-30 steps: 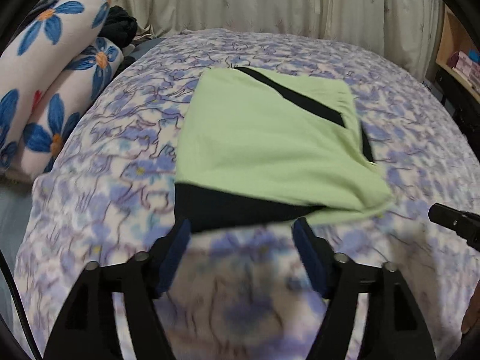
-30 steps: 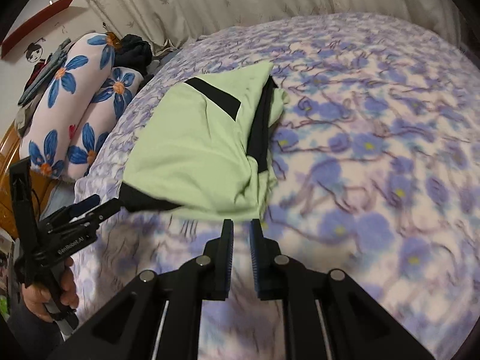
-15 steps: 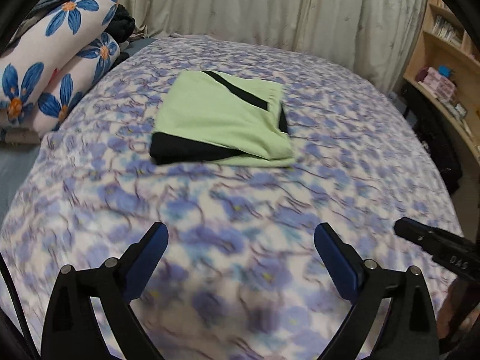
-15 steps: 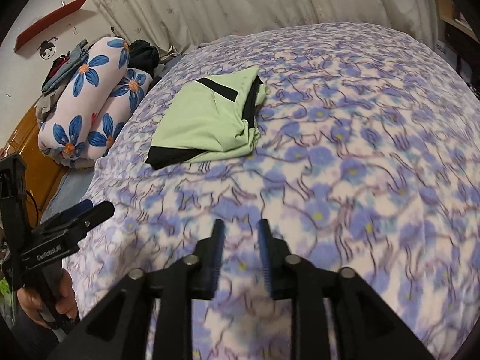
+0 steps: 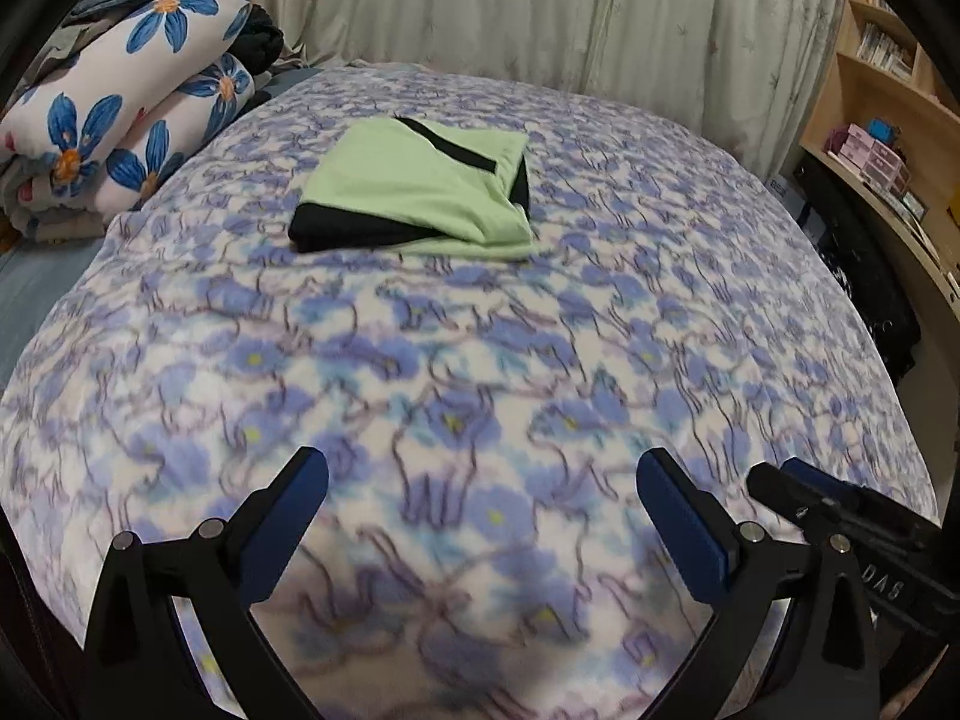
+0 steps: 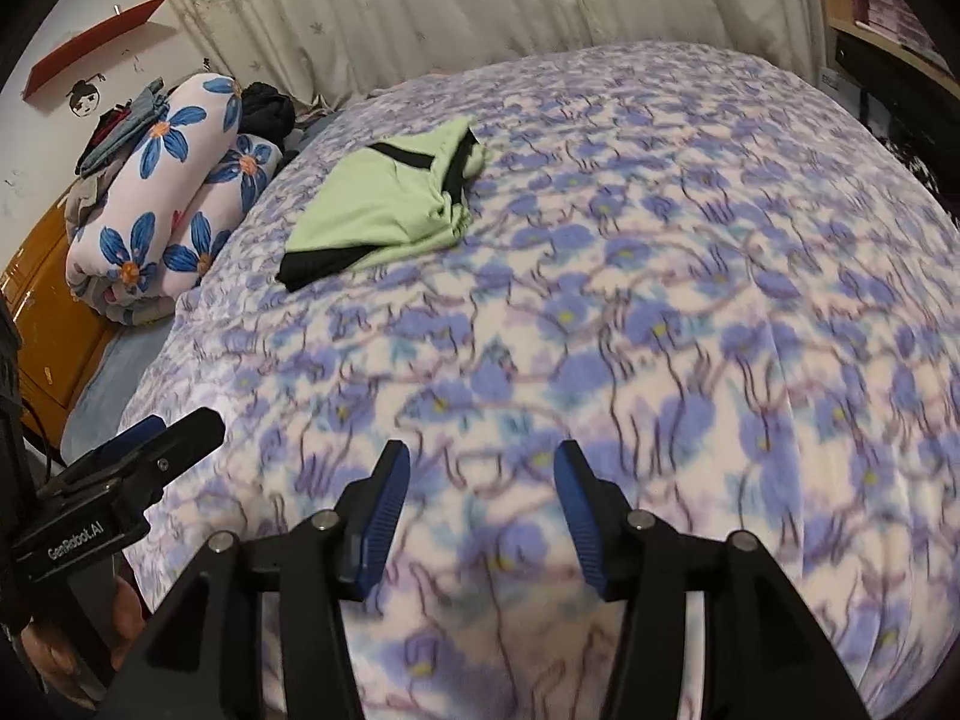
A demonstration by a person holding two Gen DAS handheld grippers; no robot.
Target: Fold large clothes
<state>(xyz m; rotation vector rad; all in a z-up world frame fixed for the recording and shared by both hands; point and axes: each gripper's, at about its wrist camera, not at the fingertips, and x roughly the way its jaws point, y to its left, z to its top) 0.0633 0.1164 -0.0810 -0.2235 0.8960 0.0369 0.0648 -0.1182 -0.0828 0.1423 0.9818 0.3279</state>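
A light green garment with black trim lies folded in a compact rectangle on the far part of the bed; it also shows in the right wrist view. My left gripper is open wide and empty, hovering over the near part of the bed, far from the garment. My right gripper is open and empty, also over the near bed. The right gripper's tip shows at the lower right of the left wrist view; the left gripper shows at the lower left of the right wrist view.
The bed carries a blue-flowered blanket. Rolled floral bedding with dark clothes lies at the far left. Curtains hang behind. A wooden shelf unit stands at the right, an orange cabinet at the left.
Both grippers have pulled back from the folded garment toward the near bed edge. The left jaws widened, and the right jaws went from nearly shut to open.
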